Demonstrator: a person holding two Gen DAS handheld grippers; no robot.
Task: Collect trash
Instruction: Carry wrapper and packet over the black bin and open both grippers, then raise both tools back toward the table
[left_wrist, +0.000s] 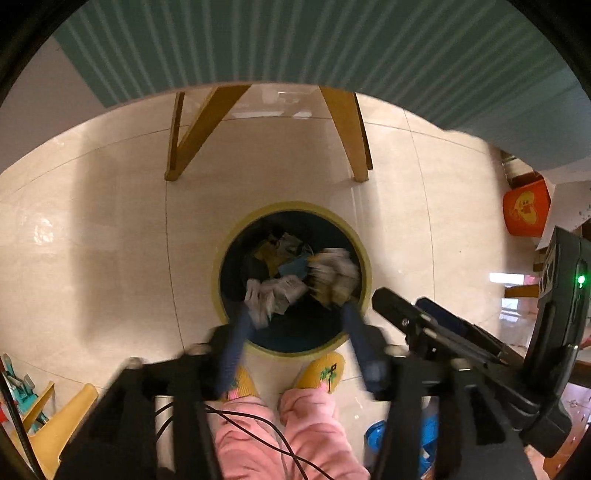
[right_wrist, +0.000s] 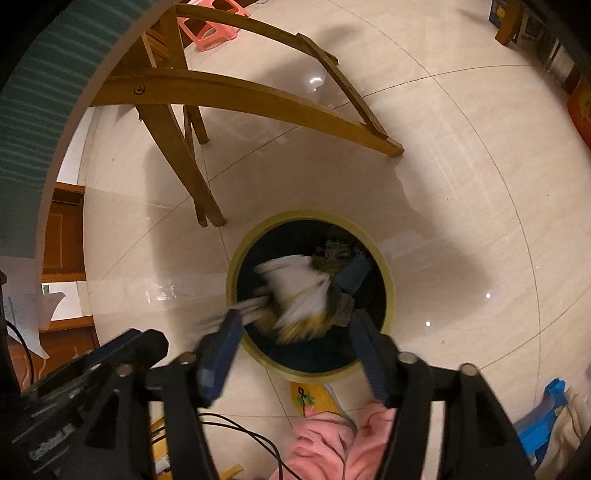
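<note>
Two tools, left tool (left_wrist: 297, 314) and right tool (right_wrist: 295, 321), both spread wide, pinched nothing. Hung right over the round bin (left_wrist: 291, 206). White paper trash (right_wrist: 295, 284) looked blurry, probably dropping inside onto other scraps. Best held above the middle, away from the rim, then lifted out slowly.

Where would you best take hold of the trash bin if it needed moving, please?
Grip the yellow-green rim of the trash bin on its near edge, coming from above. It stands upright with its mouth open, and that rim is the only thin, exposed part; trash fills the inside.
</note>
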